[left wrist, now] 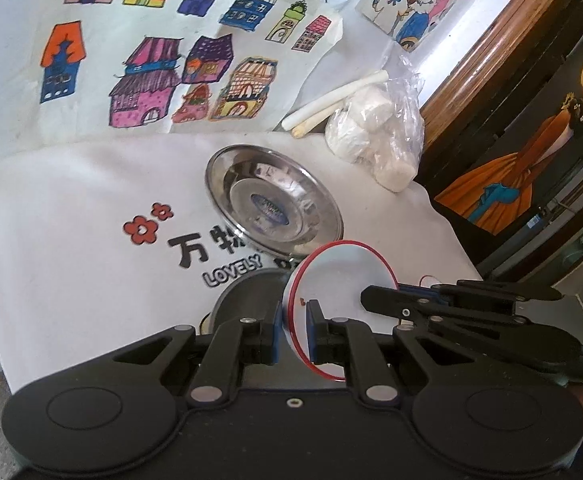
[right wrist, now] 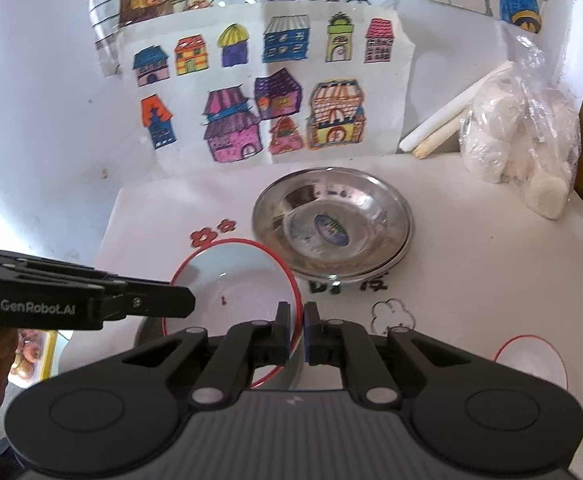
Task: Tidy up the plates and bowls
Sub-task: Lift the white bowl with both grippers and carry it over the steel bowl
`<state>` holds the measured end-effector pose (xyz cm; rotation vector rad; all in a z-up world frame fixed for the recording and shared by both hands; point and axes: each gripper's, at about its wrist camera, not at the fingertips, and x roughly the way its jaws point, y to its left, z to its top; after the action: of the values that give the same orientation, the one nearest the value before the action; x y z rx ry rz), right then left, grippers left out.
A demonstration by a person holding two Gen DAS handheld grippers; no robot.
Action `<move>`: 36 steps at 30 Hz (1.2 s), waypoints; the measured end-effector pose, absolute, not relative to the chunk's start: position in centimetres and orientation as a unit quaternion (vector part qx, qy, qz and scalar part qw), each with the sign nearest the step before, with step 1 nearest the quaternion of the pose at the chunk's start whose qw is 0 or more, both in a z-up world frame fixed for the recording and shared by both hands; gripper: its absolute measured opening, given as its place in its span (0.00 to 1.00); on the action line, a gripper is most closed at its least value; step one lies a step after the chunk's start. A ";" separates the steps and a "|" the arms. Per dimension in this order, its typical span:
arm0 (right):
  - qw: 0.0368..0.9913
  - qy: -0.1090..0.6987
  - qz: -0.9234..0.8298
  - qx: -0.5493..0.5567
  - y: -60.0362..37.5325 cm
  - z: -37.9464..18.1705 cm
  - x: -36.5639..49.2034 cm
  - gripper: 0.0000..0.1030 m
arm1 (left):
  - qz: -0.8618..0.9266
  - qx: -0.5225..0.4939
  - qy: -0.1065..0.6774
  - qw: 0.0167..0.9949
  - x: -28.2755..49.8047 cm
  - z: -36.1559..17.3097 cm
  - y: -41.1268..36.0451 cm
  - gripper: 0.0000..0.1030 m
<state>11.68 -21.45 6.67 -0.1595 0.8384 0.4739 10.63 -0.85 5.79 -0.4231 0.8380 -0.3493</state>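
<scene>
At the near edge of the desk (right wrist: pixel 491 280), a white bowl with a red rim (right wrist: pixel 235 280) is gripped from two sides. The right claw (right wrist: pixel 296 330) is pressed together on the bowl's right rim, with one blue pad inside the wall and the other outside. The left claw (left wrist: pixel 294 330) pinches the opposite rim in the same manner, its jaws narrowed onto the thin wall; in the right wrist view this claw enters from the left as a black linkage lying level across the bowl's left edge. Both claws point forward and downward toward the desk. In the left wrist view the bowl stands steeply tilted, with a dark round object (left wrist: pixel 247 300), not identifiable, just behind and below it. Beyond the bowl, near the centre of the desk, lies a shallow steel plate (right wrist: pixel 331 224) with a blue oval label on its base; it appears to sit on a second plate of the same kind. The plate is just beyond the bowl and apart from both claws. A second red-rimmed white bowl (right wrist: pixel 531 364) sits at the near right. A white cloth with printed flowers and lettering (left wrist: pixel 91 240) covers the desk. At the far right are a clear bag of white lumps (right wrist: pixel 519 152) and two pale sticks (right wrist: pixel 447 128). Coloured drawings of houses (right wrist: pixel 267 92) stand at the far side.
</scene>
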 end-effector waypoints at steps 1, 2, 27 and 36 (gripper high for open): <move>0.882 0.404 0.229 -0.077 -21.3 6.7 11.5 0.07 | -0.168 -0.203 0.403 0.876 10.5 5.7 -0.7 0.12; 0.881 0.406 0.230 -0.078 -21.2 6.7 11.3 0.07 | -0.168 -0.203 0.404 0.876 10.5 5.6 -0.6 0.12; 0.856 0.449 0.238 -0.095 -19.1 4.8 11.3 0.07 | -0.165 -0.201 0.438 0.861 9.7 3.7 0.6 0.12; 0.853 0.457 0.236 -0.090 -19.2 4.5 11.8 0.08 | -0.166 -0.204 0.443 0.857 9.8 3.6 0.3 0.12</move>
<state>11.79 -19.20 4.48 -0.1902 0.9617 0.4956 9.80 0.28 3.55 -0.4290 0.9308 -0.3487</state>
